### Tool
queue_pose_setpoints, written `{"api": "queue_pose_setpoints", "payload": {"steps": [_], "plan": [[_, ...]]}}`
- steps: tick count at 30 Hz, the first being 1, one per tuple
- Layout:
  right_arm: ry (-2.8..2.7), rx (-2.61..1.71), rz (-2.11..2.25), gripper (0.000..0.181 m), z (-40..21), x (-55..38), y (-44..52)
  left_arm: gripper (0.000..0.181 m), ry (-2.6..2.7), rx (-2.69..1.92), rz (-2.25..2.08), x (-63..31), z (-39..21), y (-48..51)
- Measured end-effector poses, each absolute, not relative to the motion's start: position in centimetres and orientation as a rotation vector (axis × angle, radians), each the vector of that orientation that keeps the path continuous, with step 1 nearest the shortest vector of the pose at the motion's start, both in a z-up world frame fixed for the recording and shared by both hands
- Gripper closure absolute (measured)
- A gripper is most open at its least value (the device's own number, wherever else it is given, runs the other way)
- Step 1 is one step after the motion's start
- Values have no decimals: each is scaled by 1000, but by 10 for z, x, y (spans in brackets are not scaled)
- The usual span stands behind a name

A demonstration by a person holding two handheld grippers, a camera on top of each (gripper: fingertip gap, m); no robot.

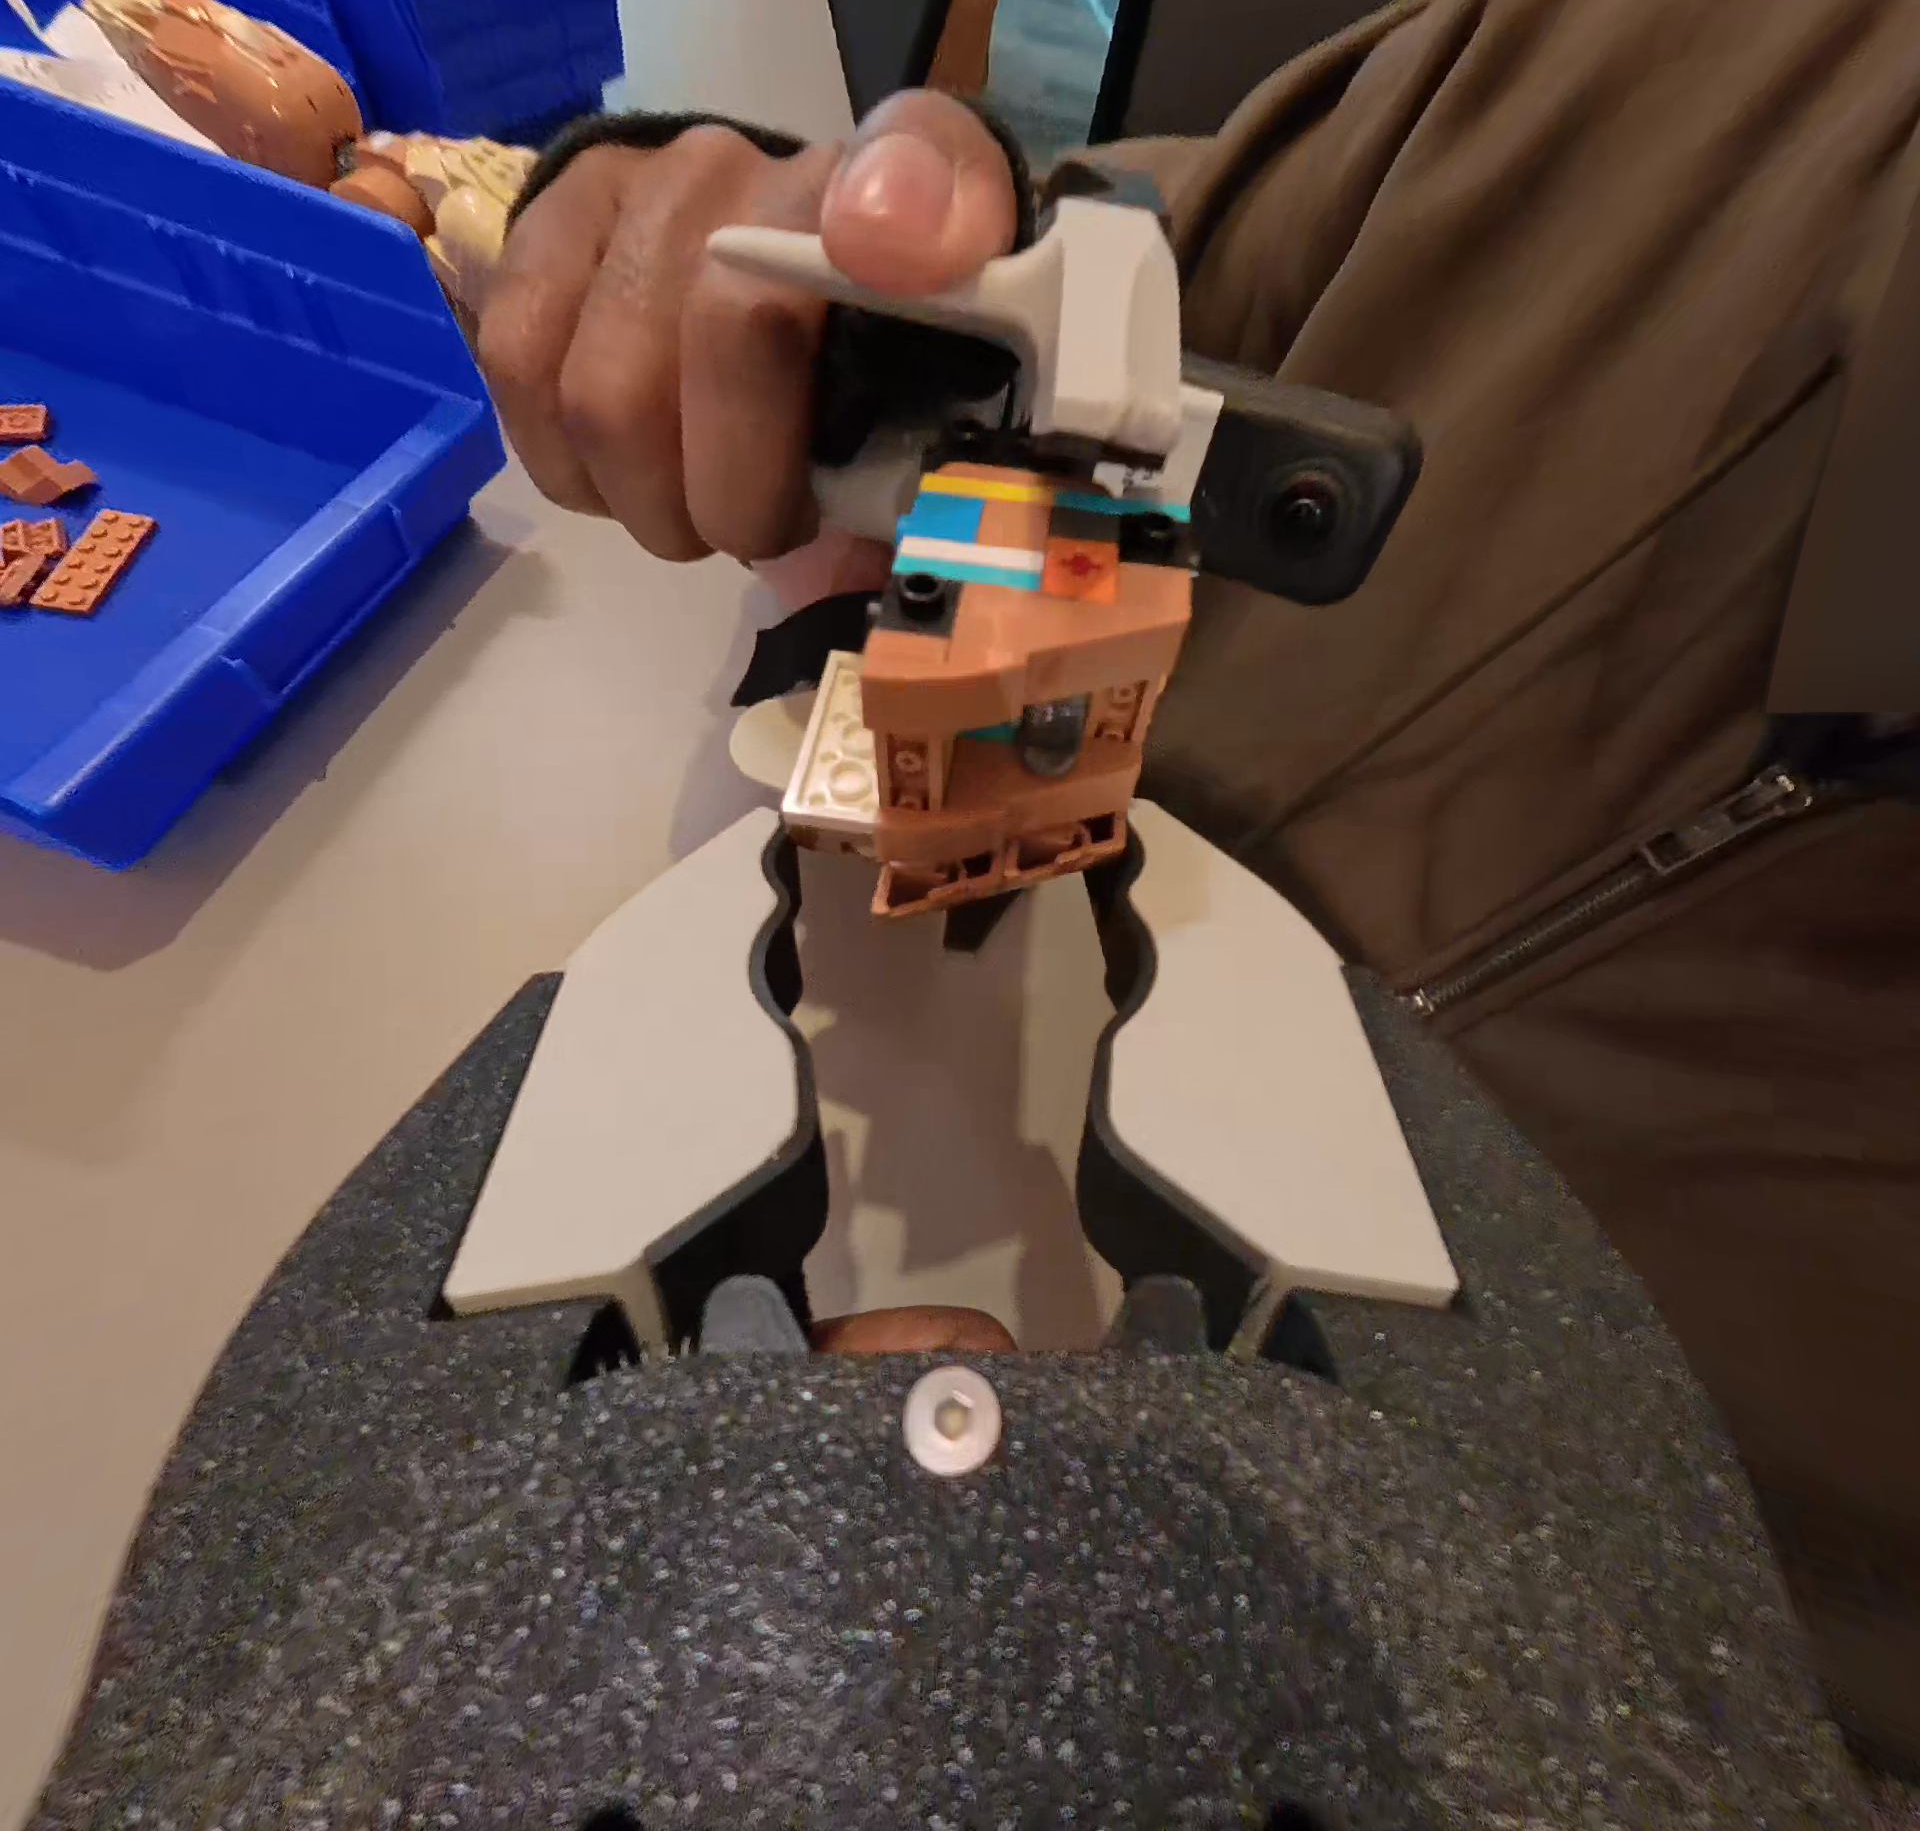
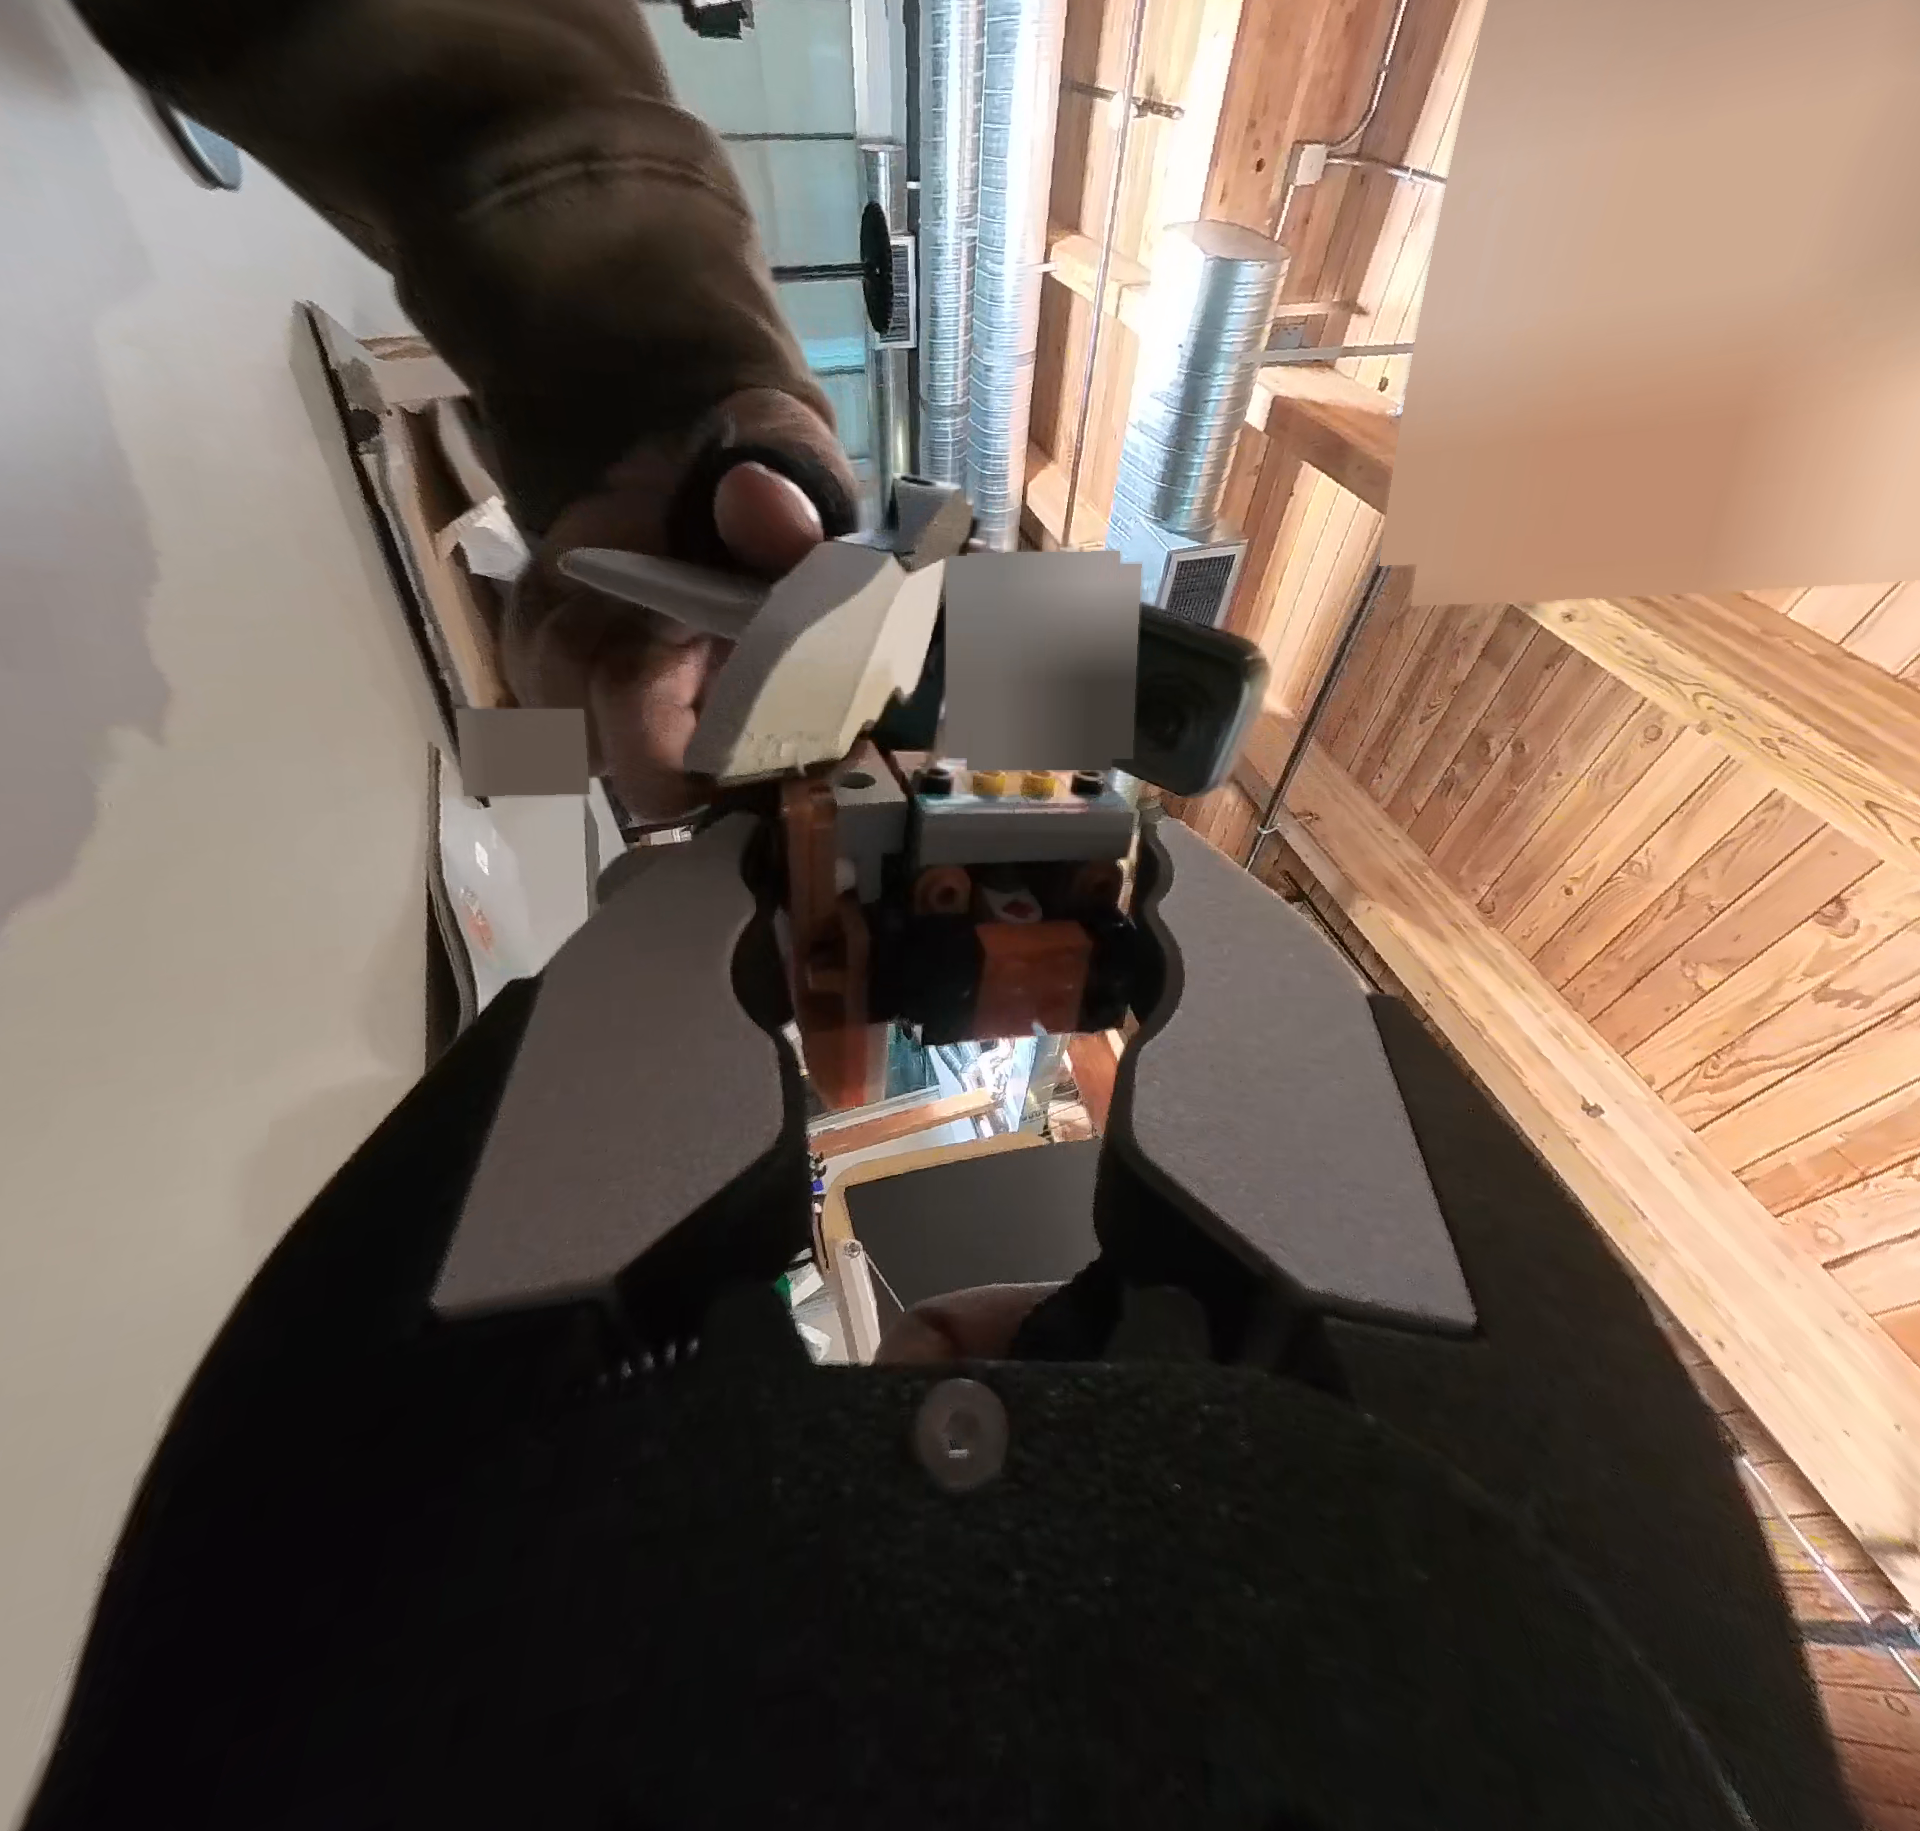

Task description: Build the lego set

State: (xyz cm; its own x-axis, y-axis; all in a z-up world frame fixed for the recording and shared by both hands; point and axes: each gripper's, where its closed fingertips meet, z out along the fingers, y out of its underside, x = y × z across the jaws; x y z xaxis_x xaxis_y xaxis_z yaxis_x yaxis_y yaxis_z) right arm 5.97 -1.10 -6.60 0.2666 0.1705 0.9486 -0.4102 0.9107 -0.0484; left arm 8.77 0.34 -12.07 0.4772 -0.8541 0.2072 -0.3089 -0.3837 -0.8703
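While my left claw (image 1: 951, 908) and right claw (image 2: 951, 908) both pinch the half-built lego model (image 1: 997, 711) at frame centre, much remains: loose brown plates (image 1: 62, 524) wait in the blue bin (image 1: 343, 534), left.

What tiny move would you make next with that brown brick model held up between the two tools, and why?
Probably ease the left gripper shut on the lower end of the brown and tan lego assembly. The right gripper seems to clamp it in the air, and the left fingertips flank its base, though contact is unclear.
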Motion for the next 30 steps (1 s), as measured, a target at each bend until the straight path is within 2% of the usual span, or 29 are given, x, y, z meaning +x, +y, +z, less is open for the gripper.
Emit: {"api": "queue_pose_setpoints", "payload": {"steps": [17, 30], "plan": [[-1320, 265, 380, 116, -83, 40, -16, 123, 929, -1775, -902, 73, -134, 2], [-1228, 268, 331, 116, -74, 35, -16, 124, 850, -1522, -856, 67, -110, 7]]}}
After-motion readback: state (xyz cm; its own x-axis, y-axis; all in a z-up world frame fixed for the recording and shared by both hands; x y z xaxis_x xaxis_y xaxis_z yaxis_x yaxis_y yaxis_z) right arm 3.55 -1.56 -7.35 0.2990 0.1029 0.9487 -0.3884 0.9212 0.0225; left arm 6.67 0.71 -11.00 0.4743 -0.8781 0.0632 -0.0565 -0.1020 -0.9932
